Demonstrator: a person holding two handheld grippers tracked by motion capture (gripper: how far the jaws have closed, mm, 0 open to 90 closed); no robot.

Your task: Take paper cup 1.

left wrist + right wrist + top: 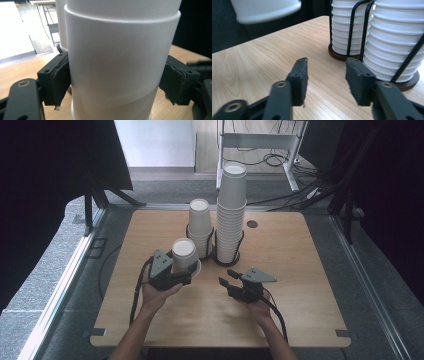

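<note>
Cup [120,62] close up against my left gripper [181,272]: fingers [58,80] clenched on its wall, one pad on each side. From the right gripper view it hangs clear above the table [300,285], just in front of the short stack [200,227].

Table: pale wood, mostly bare on the near side.

Tall stack [231,220]: far centre, upright in a wire holder [359,30] on a dark round base. Short stack just to its left in a like holder, the bases almost touching.

Right gripper [325,80]: fingers released, nothing between them, low over the table near the tall stack's base.

Step in hand, as I judge it: carrying one cup off or onto the short stack. To do it well, keep the squeeze light, since thin paper will dent. Keep the cup upright and move it straight up or down along the stack's axis, clear of the wires. The free right gripper could steady a holder.

Count: two stacks, two holders, two grippers. One held cup. Ridges on its wall hint at others nested with it; I cannot tell how many.
</note>
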